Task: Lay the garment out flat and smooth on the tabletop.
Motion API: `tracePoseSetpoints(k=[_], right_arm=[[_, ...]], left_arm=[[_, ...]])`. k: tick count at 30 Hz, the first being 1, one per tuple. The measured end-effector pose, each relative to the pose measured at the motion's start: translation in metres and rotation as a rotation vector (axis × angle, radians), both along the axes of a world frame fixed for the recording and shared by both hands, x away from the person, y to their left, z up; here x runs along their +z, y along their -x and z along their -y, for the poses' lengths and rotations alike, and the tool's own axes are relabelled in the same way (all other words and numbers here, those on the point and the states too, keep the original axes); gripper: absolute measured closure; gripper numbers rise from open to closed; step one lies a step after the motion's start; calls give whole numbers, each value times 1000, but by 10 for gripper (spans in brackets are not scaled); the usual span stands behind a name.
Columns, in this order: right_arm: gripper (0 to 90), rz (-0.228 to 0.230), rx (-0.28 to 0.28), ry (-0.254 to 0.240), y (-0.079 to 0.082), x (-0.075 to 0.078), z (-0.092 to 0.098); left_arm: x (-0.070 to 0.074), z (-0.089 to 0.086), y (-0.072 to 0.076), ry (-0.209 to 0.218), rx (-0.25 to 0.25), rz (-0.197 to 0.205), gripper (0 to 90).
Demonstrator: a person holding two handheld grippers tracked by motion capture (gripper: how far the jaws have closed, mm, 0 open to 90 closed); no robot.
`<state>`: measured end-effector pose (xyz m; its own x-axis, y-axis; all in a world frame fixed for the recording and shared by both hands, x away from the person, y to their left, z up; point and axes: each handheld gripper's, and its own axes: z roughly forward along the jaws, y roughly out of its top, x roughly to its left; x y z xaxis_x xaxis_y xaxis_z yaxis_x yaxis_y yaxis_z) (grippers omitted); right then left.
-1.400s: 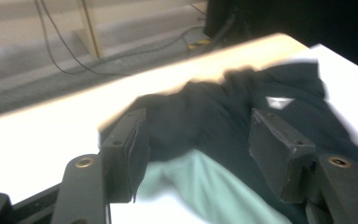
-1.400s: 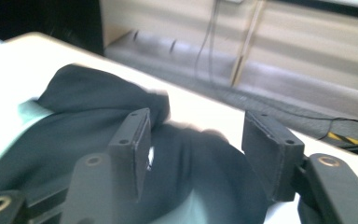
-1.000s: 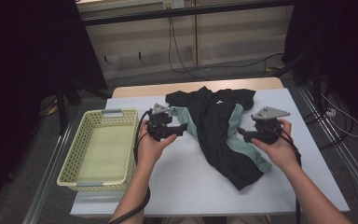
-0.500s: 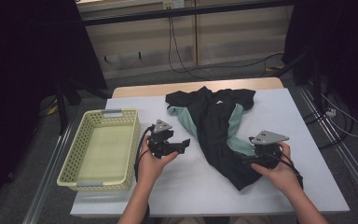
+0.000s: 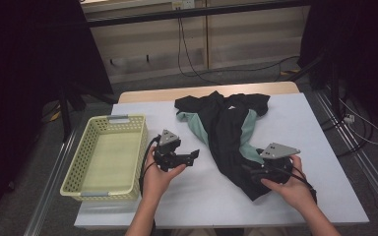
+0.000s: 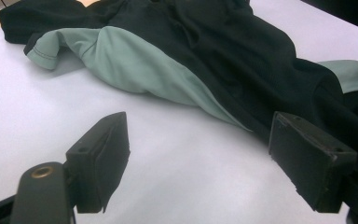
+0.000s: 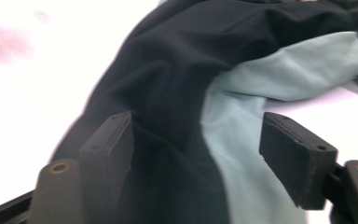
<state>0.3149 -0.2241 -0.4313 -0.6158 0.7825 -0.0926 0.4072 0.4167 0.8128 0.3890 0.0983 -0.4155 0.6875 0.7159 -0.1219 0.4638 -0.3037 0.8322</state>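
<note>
A black garment (image 5: 226,128) with pale green panels lies crumpled across the middle of the white table (image 5: 315,132). My left gripper (image 5: 195,156) is open just left of it, over bare table. Its jaws have just been opening, and nothing is between them. In the left gripper view, the left gripper (image 6: 199,140) faces the garment (image 6: 205,51), whose green panel (image 6: 135,65) lies ahead. My right gripper (image 5: 248,169) is open at the garment's near end. In the right gripper view, the right gripper (image 7: 196,140) has black and green fabric (image 7: 177,98) lying loose between its jaws, which have just closed a little.
A pale yellow plastic basket (image 5: 86,162) stands at the table's left edge with nothing in it. Bare table lies between basket and garment and to the right of the garment. Cables trail on the floor beyond the far edge.
Both hands have come back toward the near edge and sunk lower. The left gripper left the garment's side for bare table, and the right moved down to the garment's near end.
</note>
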Motion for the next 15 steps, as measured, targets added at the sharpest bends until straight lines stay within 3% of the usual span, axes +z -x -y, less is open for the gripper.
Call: tracePoseSetpoints(k=[7, 10, 15], right_arm=[[427, -18, 85, 18, 2, -3, -16], [434, -25, 106, 13, 2, -4, -23], [529, -78, 144, 50, -1, -15, -36]], left_arm=[[-2, -1, 0, -1, 6, 1, 198], [-3, -1, 0, -10, 0, 0, 196], [-4, -1, 1, -7, 3, -3, 196]])
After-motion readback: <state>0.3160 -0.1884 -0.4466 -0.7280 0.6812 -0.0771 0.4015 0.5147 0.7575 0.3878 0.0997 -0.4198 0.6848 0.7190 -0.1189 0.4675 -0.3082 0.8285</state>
